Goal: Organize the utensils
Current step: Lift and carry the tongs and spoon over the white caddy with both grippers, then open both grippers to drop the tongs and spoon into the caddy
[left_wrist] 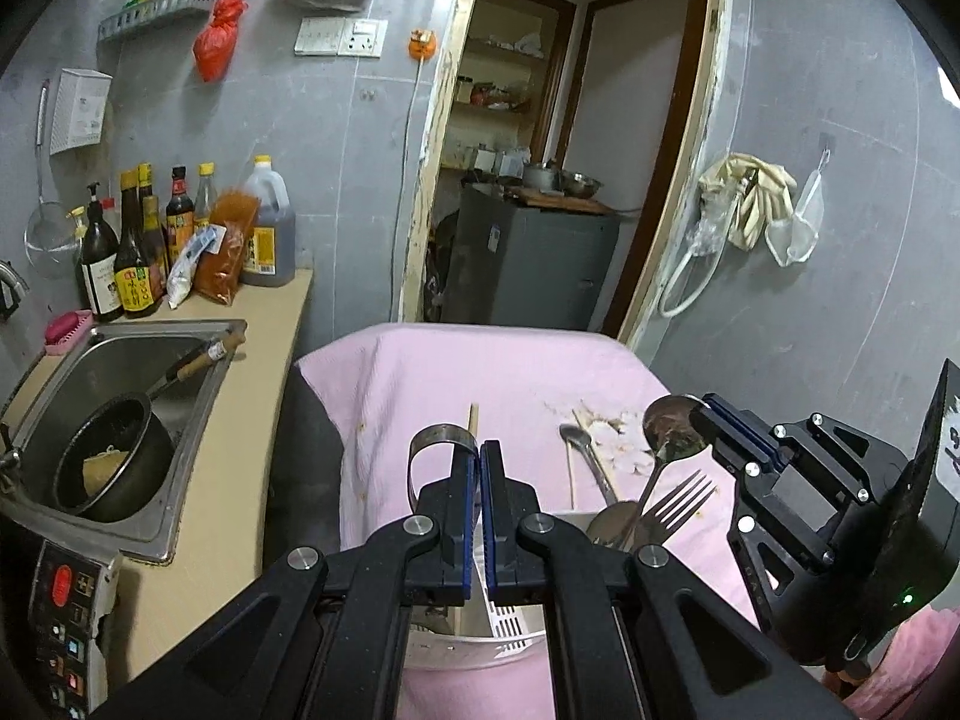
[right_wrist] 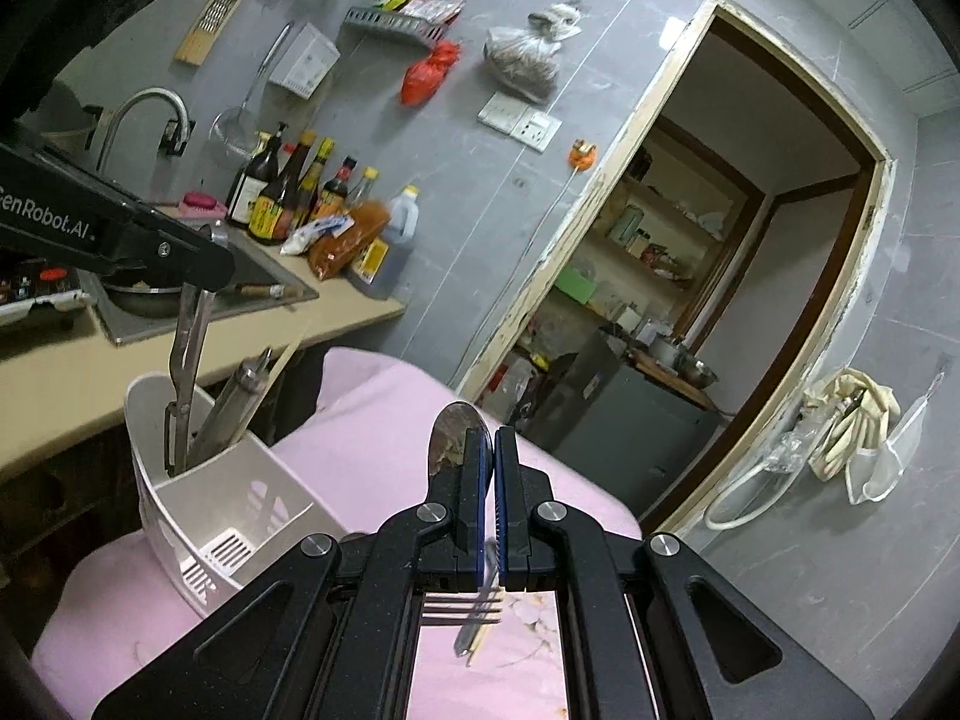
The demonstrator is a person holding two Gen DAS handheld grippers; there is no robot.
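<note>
Tongs (right_wrist: 186, 360) pinched in my left gripper (left_wrist: 480, 456), tips inside the white caddy (right_wrist: 240, 480). Right gripper (right_wrist: 493, 450) clamps a spoon (right_wrist: 447, 432). Keep the tongs upright and release low; bring the spoon in bowl-up after.

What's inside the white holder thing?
The white utensil holder has metal tongs gripped by the left gripper, plus other upright utensils in one section. The nearer section looks empty. Its walls hide their lower ends.
</note>
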